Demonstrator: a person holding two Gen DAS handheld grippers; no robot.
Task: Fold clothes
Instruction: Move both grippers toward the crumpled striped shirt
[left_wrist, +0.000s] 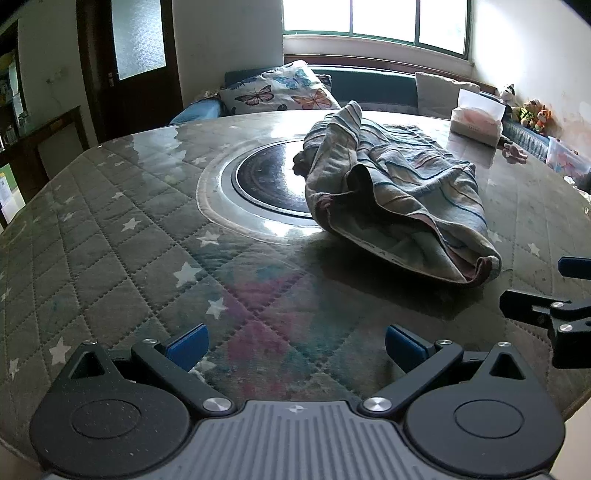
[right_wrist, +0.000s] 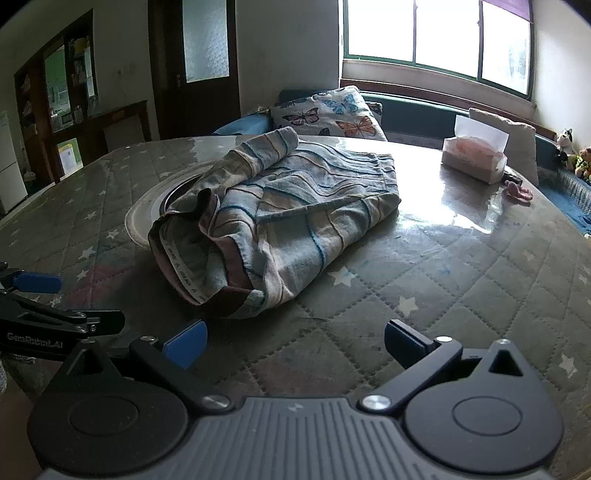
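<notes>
The striped garment (left_wrist: 399, 192) is being left crumpled on the quilted table cover (left_wrist: 122, 236), overlapping the round inset (left_wrist: 266, 177). Both the left gripper (left_wrist: 295, 345) and right gripper (right_wrist: 295, 343) are being held wide apart, empty. The garment's printed inner waistband (right_wrist: 181, 273) is being shown only by the right view.

One striped garment (right_wrist: 280, 218) lies crumpled on the one round table (left_wrist: 110, 236), partly over the table's single dark centre disc (left_wrist: 269, 177). Beyond the garment stands one tissue box (right_wrist: 474, 158). Behind the table, one butterfly pillow (left_wrist: 280, 90) and one plain pale cushion (right_wrist: 517, 144) can be counted. To the right of the tissue box sit at least three soft toys (left_wrist: 532, 112); the exact number is hard to tell. Two grippers are in view, the left gripper (left_wrist: 295, 345) and the right gripper (right_wrist: 295, 343), each with two blue pads, spread wide with nothing between them
</notes>
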